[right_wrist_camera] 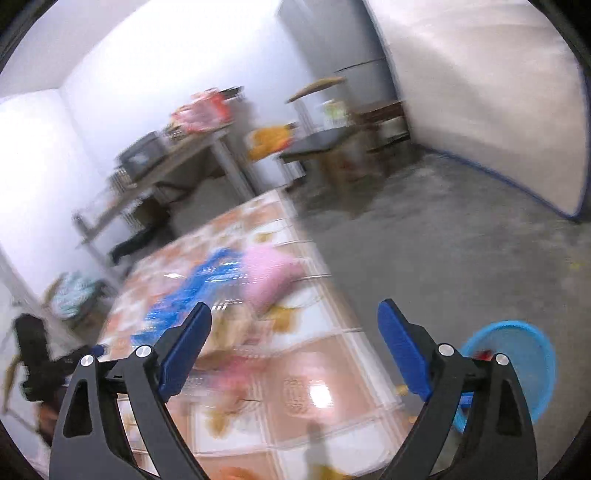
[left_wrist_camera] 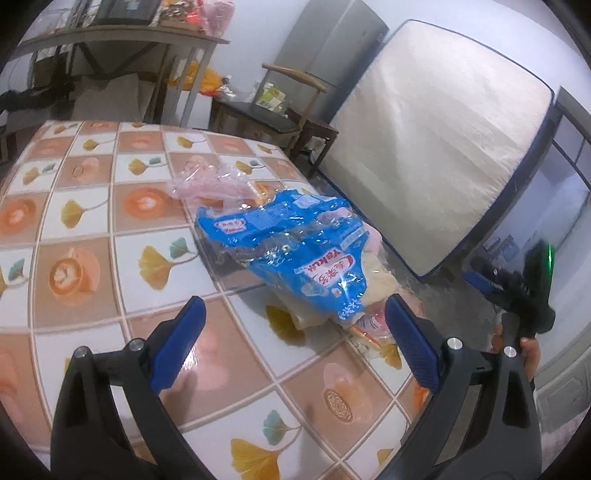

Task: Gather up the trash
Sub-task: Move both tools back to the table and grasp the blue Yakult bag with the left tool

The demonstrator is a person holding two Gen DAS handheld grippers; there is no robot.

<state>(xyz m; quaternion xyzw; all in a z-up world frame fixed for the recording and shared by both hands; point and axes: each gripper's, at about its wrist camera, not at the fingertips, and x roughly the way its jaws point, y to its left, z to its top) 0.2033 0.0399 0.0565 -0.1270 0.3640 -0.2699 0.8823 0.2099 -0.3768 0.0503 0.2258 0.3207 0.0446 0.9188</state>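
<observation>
A crumpled blue plastic wrapper (left_wrist_camera: 295,243) lies near the right edge of the table (left_wrist_camera: 92,221), on top of beige and pink wrappers (left_wrist_camera: 380,273). Behind it sits a clear pinkish plastic bag (left_wrist_camera: 210,181). My left gripper (left_wrist_camera: 293,339) hovers open just short of the blue wrapper, with nothing between its fingers. The right wrist view is blurred. It shows the blue wrapper (right_wrist_camera: 192,295) and a pink bag (right_wrist_camera: 269,277) on the table (right_wrist_camera: 332,369). My right gripper (right_wrist_camera: 295,317) is open and empty above the table's near part.
A blue plastic basin (right_wrist_camera: 517,354) stands on the grey floor to the right of the table, with something red in it. A mattress (left_wrist_camera: 443,155) leans on the wall. A wooden chair (left_wrist_camera: 280,110) and a cluttered desk (left_wrist_camera: 122,33) stand behind the table.
</observation>
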